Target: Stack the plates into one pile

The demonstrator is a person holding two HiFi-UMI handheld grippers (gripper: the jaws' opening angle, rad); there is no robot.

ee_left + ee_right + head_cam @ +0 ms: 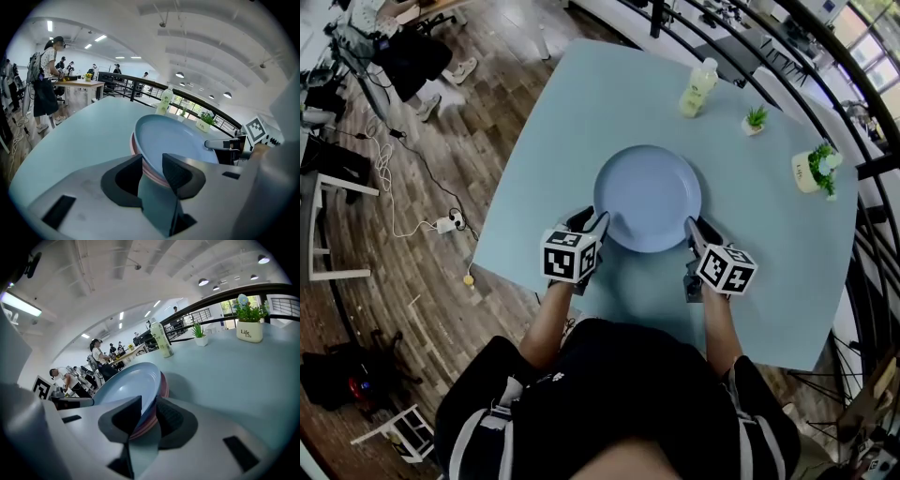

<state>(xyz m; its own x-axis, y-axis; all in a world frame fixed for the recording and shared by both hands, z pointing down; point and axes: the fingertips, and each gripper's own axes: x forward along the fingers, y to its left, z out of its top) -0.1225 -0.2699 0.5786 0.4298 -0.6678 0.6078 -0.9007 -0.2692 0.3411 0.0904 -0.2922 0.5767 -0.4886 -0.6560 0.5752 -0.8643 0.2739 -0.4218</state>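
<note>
Arms stretched forward, left gripper (596, 224) and right gripper (695, 231) each pinch the plates' (648, 195) rim at a blue table (581, 94); wood floor (412, 291) around.

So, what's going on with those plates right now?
Left tool and right tool both clamped on rim of plate stack, opposite sides. Blue plate on top, pink plate beneath. Bottle and potted plants stand apart, far side.
</note>
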